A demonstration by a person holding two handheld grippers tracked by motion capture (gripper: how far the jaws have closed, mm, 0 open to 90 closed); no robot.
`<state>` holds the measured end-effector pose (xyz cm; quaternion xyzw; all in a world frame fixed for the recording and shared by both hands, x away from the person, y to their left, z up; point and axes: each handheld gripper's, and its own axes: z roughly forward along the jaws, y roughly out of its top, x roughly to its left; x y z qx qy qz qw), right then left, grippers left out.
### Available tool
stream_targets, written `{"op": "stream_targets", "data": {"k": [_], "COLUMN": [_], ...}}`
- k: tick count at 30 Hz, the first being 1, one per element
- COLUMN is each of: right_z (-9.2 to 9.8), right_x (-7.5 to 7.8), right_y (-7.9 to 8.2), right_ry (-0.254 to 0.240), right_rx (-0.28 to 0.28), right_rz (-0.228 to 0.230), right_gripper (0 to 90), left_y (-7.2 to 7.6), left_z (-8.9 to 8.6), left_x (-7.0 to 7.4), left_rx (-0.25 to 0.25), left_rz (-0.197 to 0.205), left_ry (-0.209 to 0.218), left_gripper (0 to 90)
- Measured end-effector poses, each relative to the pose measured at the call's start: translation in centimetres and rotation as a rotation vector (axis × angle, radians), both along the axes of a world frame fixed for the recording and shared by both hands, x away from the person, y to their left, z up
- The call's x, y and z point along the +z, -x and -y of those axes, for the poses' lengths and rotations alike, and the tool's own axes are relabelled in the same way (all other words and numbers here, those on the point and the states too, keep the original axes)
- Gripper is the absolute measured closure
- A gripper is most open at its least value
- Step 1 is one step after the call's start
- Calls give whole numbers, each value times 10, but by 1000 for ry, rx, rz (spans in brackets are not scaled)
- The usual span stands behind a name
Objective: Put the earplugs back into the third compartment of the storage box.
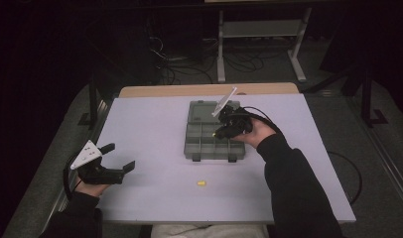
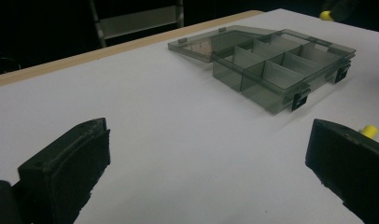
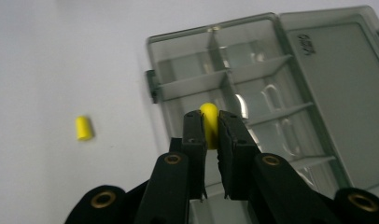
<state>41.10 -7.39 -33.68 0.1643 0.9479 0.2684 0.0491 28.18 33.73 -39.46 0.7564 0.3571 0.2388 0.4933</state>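
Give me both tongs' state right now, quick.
Left tongs: open, holding nothing, over the table.
Right tongs: closed on a yellow plug, above the compartment box.

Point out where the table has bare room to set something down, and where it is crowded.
Bare: the wide stretch between the left gripper and the open organizer box, and the near strip around the loose yellow piece. Crowded: over the box, where the right gripper holds a yellow piece.
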Motion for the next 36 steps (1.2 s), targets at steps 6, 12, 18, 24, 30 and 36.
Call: {"op": "stream_targets", "data": {"k": [6, 12, 18, 24, 30, 36], "right_z": [15, 20, 23, 21, 8, 2], "right_x": [-3, -4, -13, -24, -38, -46], "right_y": [-23, -31, -40, -51, -55, -55], "right_ry": [-15, -31, -28, -29, 13, 53], "right_rx": [-92, -124, -154, -162, -147, -158], "right_rz": [-16, -17, -23, -36, -55, -50], "right_gripper": [801, 801, 800, 799, 800, 789], "left_y": [0, 0, 0, 0, -1, 0], "left_z": [-1, -1, -1, -1, -1, -1], "left_x": [0, 0, 0, 0, 0, 0], "left_rx": [-1, -1, -1, -4, -5, -5], "left_rz": [-2, 0, 0, -1, -1, 2], "left_ry": [3, 3, 2, 3, 3, 10], "left_gripper": [0, 0, 0, 0, 0, 0]}}
